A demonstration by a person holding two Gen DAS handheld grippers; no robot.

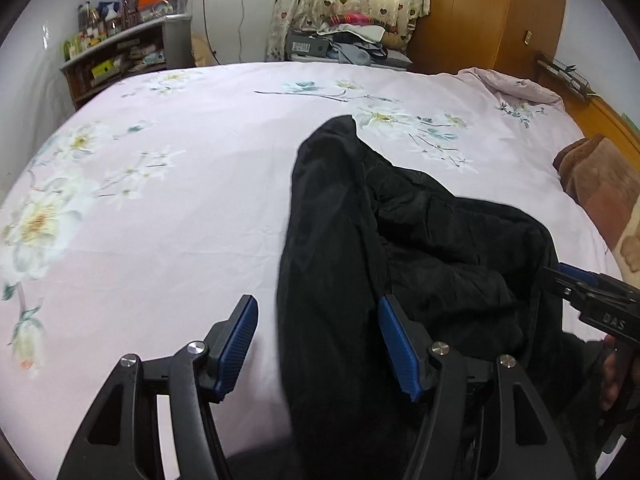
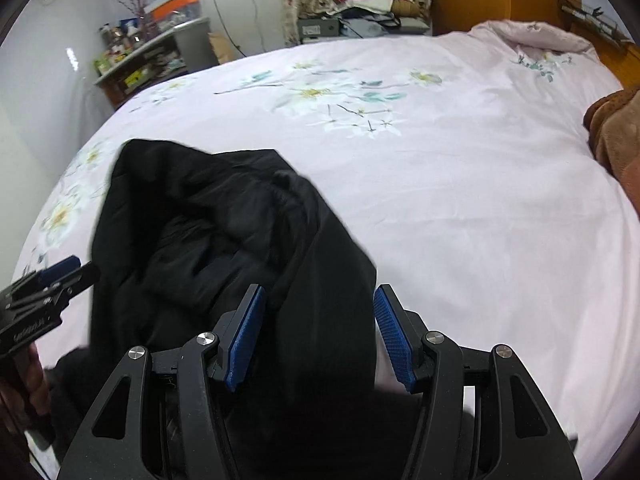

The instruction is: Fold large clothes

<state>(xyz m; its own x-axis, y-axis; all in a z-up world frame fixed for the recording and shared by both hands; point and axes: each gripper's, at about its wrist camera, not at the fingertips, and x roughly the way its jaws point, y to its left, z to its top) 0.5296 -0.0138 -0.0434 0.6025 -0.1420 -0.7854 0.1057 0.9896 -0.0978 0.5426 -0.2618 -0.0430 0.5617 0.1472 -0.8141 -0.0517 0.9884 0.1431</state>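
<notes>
A large black padded garment [image 1: 420, 240] lies crumpled on the pink floral bedsheet [image 1: 180, 220], with one part stretching away towards the middle of the bed. My left gripper [image 1: 318, 300] hovers over its near left edge, jaws wide apart; the left pad [image 1: 240, 336] is clear of the cloth. In the right wrist view my right gripper [image 2: 320, 288] stands open astride a fold of the garment [image 2: 220, 220], and the pads do not pinch it. Each gripper shows in the other's view: the right gripper [image 1: 576, 280] and the left gripper [image 2: 68, 268], both at the garment's sides.
A brown blanket [image 1: 600, 184] sits at the bed's right edge and a crumpled pink cover [image 1: 508, 84] at the far right corner. Beyond the bed stand a cluttered shelf [image 1: 116, 56], a pile of clothes [image 1: 352, 36] and a wooden wardrobe [image 1: 500, 12].
</notes>
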